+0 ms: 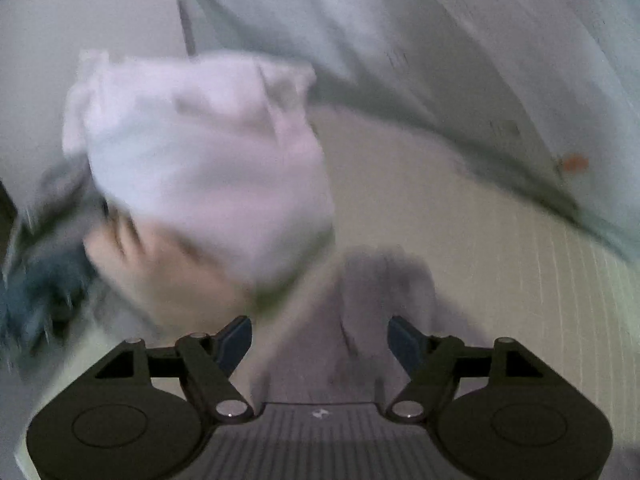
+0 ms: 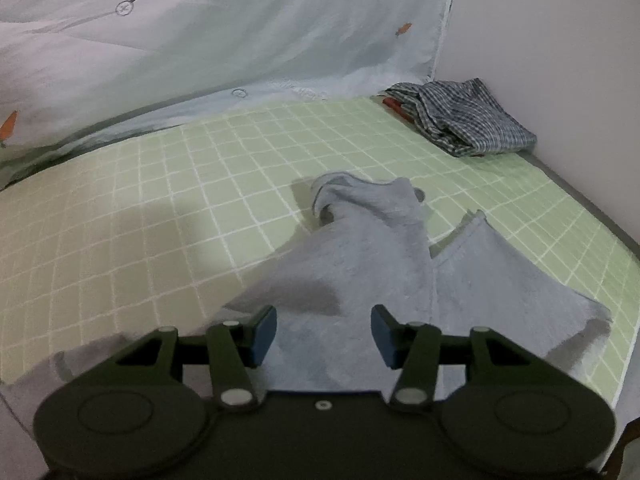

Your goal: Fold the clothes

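Right gripper (image 2: pixel 324 334): jaws spread wide, nothing between the blue pads (image 2: pixel 264 334). It hangs low over a grey garment (image 2: pixel 360 264) that lies on the green checked sheet (image 2: pixel 140 208), directly ahead of the fingers. The garment is not flat. One long limb of cloth, sleeve or leg not certain, runs away from the gripper and ends in a rumpled open cuff (image 2: pixel 326 196). A second panel fans off to the right with a loose edge (image 2: pixel 592 316).

Left gripper (image 1: pixel 320 338): jaws likewise apart, gripping nothing. This view is badly smeared. Grey cloth shows between and beyond the fingers, probably the same garment. Up and left of it a white garment (image 1: pixel 200 152) is bunched, with a bare hand (image 1: pixel 160 268) at its lower edge. Whether the hand holds it cannot be told.

Further out: a plaid shirt (image 2: pixel 464 120) crumpled in the far corner by the wall, well apart from the grey piece. A pale printed quilt (image 2: pixel 200 48) is heaped along the far side of the bed.

Handling judgement: the grey piece looks like soft fleecy knit, light, limp, and no risk of damage. It will sag and drag on the sheet, not slide clean. Best holds appear to be hemmed edges and corners, such as the cuff or the right panel's edge. A pinch mid-panel would likely gather several layers.
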{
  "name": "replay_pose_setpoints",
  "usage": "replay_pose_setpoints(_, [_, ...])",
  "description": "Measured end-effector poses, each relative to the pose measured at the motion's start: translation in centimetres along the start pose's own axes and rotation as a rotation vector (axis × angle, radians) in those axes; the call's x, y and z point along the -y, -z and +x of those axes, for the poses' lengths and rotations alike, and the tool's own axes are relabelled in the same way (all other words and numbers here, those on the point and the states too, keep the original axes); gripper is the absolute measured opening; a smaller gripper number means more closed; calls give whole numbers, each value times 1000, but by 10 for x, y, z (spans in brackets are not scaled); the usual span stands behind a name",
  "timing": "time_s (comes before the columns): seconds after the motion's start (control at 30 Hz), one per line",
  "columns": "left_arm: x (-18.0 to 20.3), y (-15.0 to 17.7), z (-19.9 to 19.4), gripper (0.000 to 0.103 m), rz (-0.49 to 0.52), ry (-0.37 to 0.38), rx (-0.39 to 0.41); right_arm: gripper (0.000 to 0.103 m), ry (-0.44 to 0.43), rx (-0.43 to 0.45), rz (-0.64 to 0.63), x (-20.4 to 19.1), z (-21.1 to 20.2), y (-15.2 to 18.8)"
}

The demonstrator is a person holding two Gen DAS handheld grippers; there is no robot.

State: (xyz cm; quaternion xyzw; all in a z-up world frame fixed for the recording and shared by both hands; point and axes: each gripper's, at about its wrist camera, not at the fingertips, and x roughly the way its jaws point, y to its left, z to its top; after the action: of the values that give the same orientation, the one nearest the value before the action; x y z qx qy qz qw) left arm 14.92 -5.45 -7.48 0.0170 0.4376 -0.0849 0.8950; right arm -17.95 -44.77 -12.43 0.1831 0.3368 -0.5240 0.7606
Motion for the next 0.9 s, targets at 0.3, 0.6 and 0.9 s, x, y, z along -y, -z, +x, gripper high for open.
replay_pose_setpoints(0.3, [40,63,-23,79,40,57,-137,63,-75,31,-8,36,12,-25])
replay_pose_setpoints(0.6, [82,55,-3,83,-71,58,-174,72,-136,-81,60,94,63,-41])
replay_pose_setpoints(0.9, [108,22,36,85,-176,8,-203,64,-182,-162,182,124,111,-50])
